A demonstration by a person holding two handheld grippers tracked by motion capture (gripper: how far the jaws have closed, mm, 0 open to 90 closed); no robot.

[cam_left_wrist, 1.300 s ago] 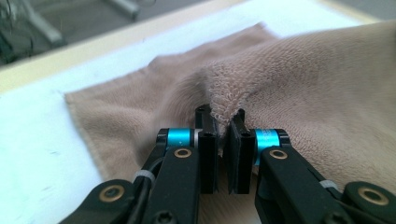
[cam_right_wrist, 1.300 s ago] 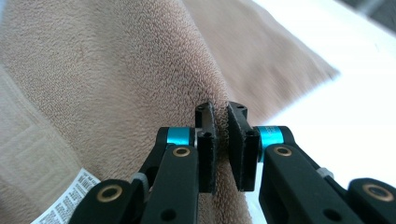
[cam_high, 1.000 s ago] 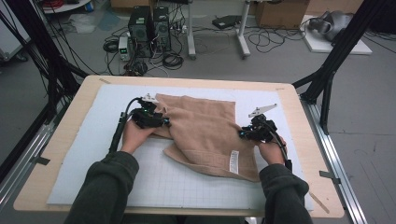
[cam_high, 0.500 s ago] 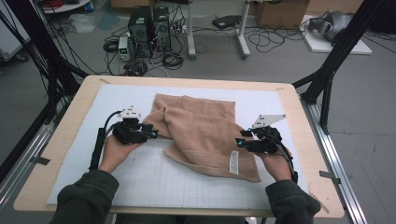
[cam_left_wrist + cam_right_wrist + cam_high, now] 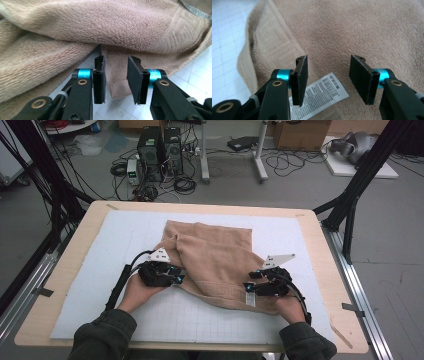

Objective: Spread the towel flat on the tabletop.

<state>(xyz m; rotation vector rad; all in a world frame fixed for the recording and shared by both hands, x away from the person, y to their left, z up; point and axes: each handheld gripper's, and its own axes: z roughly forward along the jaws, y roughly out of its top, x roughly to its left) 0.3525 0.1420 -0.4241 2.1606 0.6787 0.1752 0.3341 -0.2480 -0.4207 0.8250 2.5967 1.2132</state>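
Observation:
A tan towel [image 5: 220, 255] lies crumpled and partly folded on the white grid mat [image 5: 115, 240]. My left gripper [image 5: 177, 279] is at the towel's left near edge. In the left gripper view [image 5: 116, 60] its jaws have just been closing; they stand apart with a hemmed flap of towel [image 5: 117, 77] lying between them, not pressed by the pads. My right gripper [image 5: 248, 287] is at the towel's right near corner. In the right gripper view [image 5: 328, 58] its jaws have just been opening and hang apart over the towel [image 5: 362, 30] and its white care label [image 5: 322, 92], holding nothing.
The mat rests on a wooden table [image 5: 65, 270] with metal rails [image 5: 360, 290] along its sides. Black frame posts [image 5: 350, 205] stand at the far corners. Computers [image 5: 160, 150] and cables sit on the floor beyond.
Both hands have drawn back toward the table's near edge. The right jaws have spread apart off the towel corner. The towel's left side now lies more bunched.

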